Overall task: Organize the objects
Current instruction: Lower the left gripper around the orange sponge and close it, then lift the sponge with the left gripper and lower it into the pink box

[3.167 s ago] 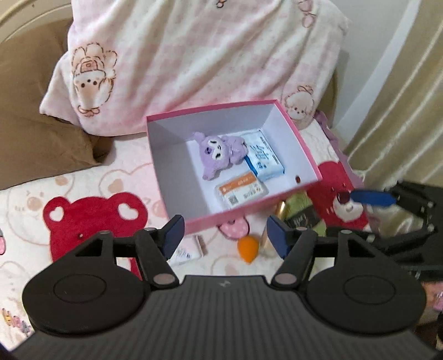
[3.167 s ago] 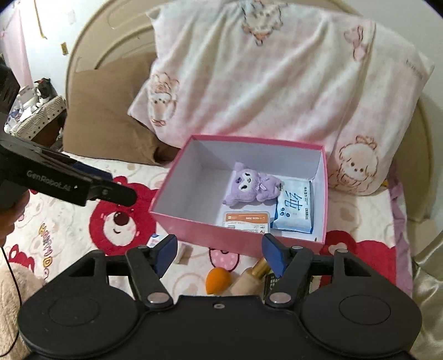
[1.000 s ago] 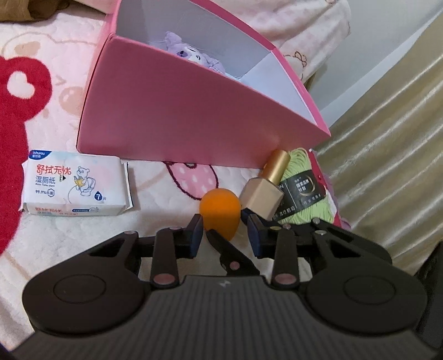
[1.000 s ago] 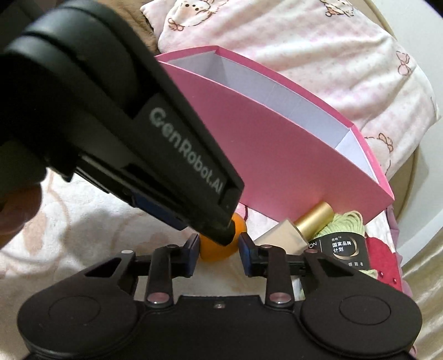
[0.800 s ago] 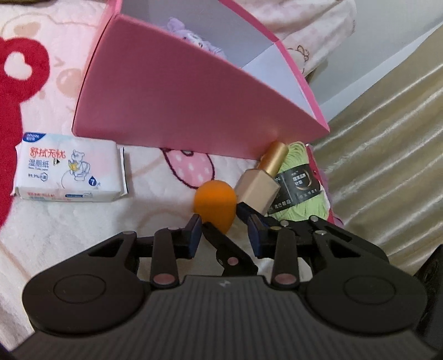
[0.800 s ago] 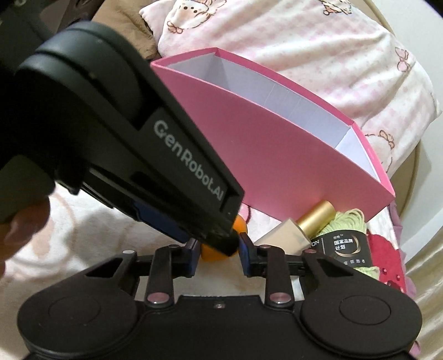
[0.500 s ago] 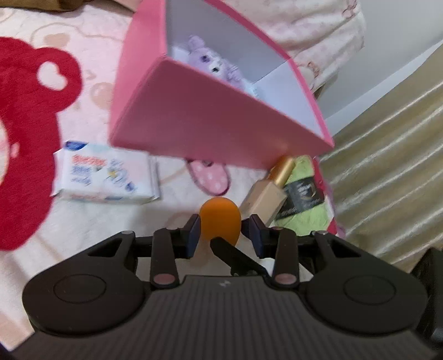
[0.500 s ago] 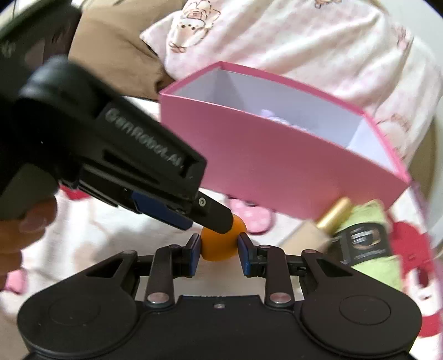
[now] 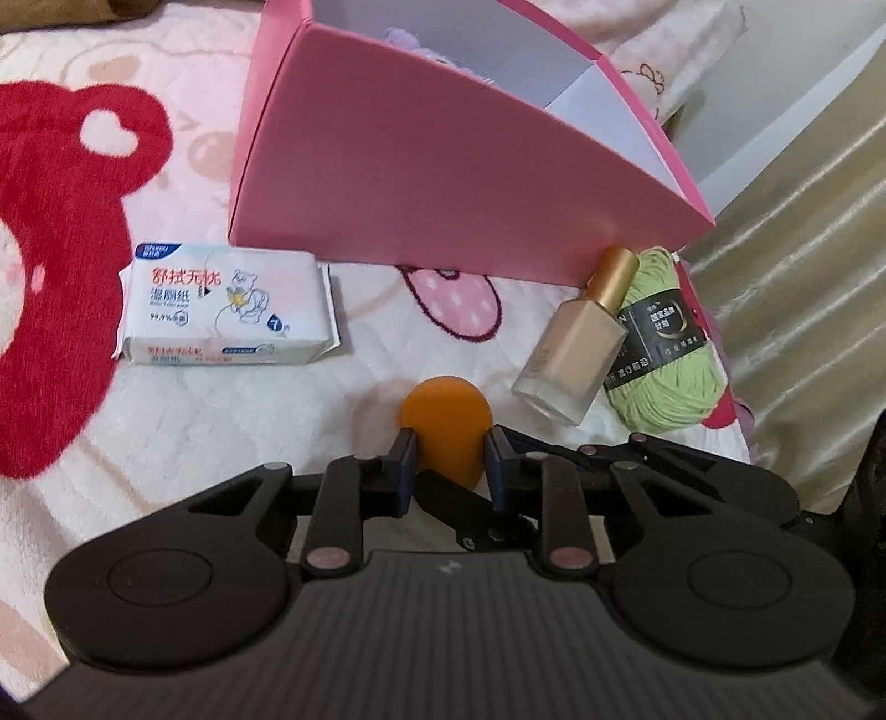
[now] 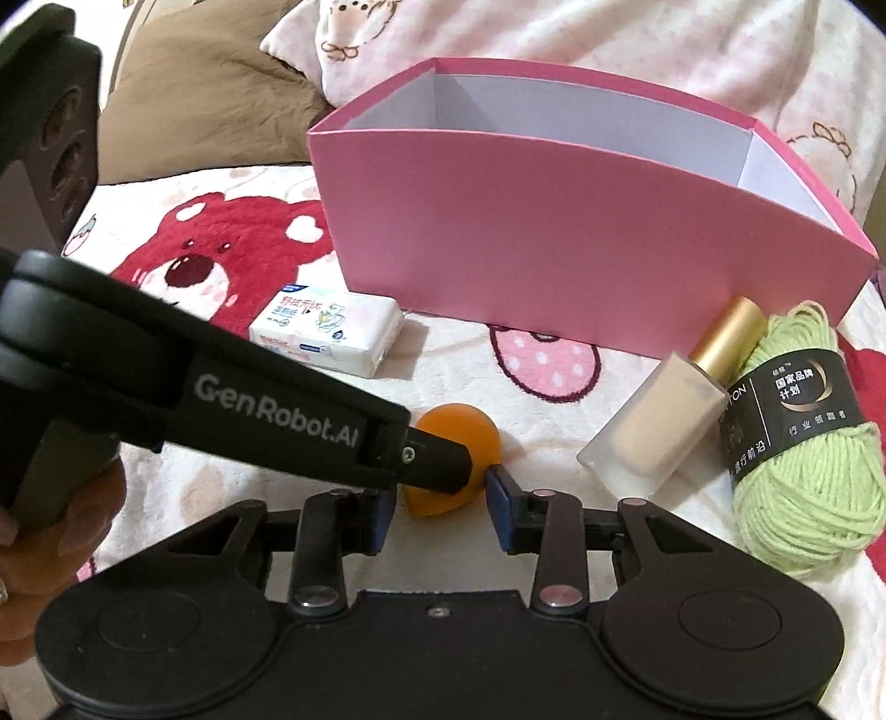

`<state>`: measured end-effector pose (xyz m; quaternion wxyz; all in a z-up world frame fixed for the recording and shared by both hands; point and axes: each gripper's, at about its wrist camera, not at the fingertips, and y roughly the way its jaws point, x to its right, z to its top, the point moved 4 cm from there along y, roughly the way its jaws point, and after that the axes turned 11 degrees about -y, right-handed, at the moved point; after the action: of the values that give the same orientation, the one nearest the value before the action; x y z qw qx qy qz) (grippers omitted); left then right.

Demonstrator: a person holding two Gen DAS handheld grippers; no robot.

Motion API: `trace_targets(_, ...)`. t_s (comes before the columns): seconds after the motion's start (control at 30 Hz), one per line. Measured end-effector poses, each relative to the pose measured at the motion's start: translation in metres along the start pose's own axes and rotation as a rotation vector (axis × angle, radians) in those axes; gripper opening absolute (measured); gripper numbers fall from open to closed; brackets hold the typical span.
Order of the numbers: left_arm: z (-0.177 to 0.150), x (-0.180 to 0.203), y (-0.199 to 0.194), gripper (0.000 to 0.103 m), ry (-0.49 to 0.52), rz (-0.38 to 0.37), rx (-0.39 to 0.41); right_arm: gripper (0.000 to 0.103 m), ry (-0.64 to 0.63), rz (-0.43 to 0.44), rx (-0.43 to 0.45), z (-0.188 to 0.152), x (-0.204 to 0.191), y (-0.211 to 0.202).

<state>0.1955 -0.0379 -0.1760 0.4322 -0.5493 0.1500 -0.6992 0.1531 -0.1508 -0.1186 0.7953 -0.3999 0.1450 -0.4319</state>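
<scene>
My left gripper is closed on the orange sponge, its fingers pressing both flanks, just above the blanket of the bed. My right gripper sits right behind the same sponge with its jaws part open; in its view the right pad is beside the sponge, and I cannot tell whether it touches, so I judge it holds nothing.

The pink box stands beyond, nearer the pillows, and a purple plush peeks over its rim, so some sorting looks done. Left outside, I judge, are the sponge, the wipes pack by the box's near wall, the foundation bottle and the green yarn lying touching each other at the box's right corner, towards the bed's edge.

The box's tall near wall stands between sponge and interior; the sponge must be lifted over it.
</scene>
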Motion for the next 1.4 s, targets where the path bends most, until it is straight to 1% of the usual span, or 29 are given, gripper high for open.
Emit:
trace_targets(0.07,0.000,0.004,-0.004,0.024,0.015,0.002,0.007,0.039,0.008,0.005,0.007,0.012,0.002,0.013)
trace_targets(0.1,0.000,0.007,-0.006,0.024,0.025,0.004,0.011,0.038,0.009,0.003,0.014,0.013,0.000,0.011)
trace_targets(0.23,-0.001,0.018,-0.017,0.024,0.059,0.009,0.029,0.036,-0.016,-0.025,0.046,0.016,-0.001,-0.005)
trace_targets(0.33,-0.001,0.027,-0.028,0.024,0.071,0.010,0.026,0.036,-0.032,-0.038,0.060,0.020,-0.004,-0.018)
trace_targets(0.43,-0.003,0.038,-0.043,0.024,0.083,0.015,0.013,0.036,-0.018,-0.024,0.063,0.024,-0.004,-0.036)
trace_targets(0.5,-0.002,0.048,-0.057,0.024,0.101,0.020,0.015,0.036,-0.007,-0.012,0.071,0.029,-0.003,-0.048)
trace_targets(0.57,0.001,0.061,-0.071,0.024,0.125,0.023,0.022,0.036,-0.014,-0.017,0.087,0.036,-0.003,-0.062)
trace_targets(0.7,0.022,0.089,-0.093,0.024,0.161,0.026,0.035,0.036,-0.042,-0.032,0.124,0.059,0.006,-0.089)
trace_targets(0.83,0.060,0.113,-0.099,0.024,0.172,0.039,0.050,0.036,-0.035,-0.025,0.158,0.092,0.033,-0.101)
trace_targets(0.93,0.091,0.131,-0.090,0.024,0.176,0.064,0.063,0.036,0.002,-0.016,0.173,0.115,0.059,-0.095)
trace_targets(1.07,0.131,0.139,-0.059,0.024,0.138,0.112,0.051,0.036,0.154,0.075,0.125,0.140,0.106,-0.059)
trace_targets(1.13,0.147,0.137,-0.038,0.024,0.106,0.132,0.034,0.036,0.200,0.106,0.084,0.147,0.123,-0.039)
trace_targets(1.2,0.162,0.133,-0.018,0.024,0.064,0.137,0.019,0.036,0.242,0.121,0.045,0.153,0.140,-0.018)
trace_targets(1.3,0.174,0.124,0.011,0.023,-0.010,0.134,-0.017,0.036,0.263,0.132,-0.027,0.159,0.157,0.010)
trace_targets(1.4,0.181,0.111,0.035,0.023,-0.078,0.129,-0.046,0.036,0.265,0.126,-0.100,0.160,0.165,0.035)
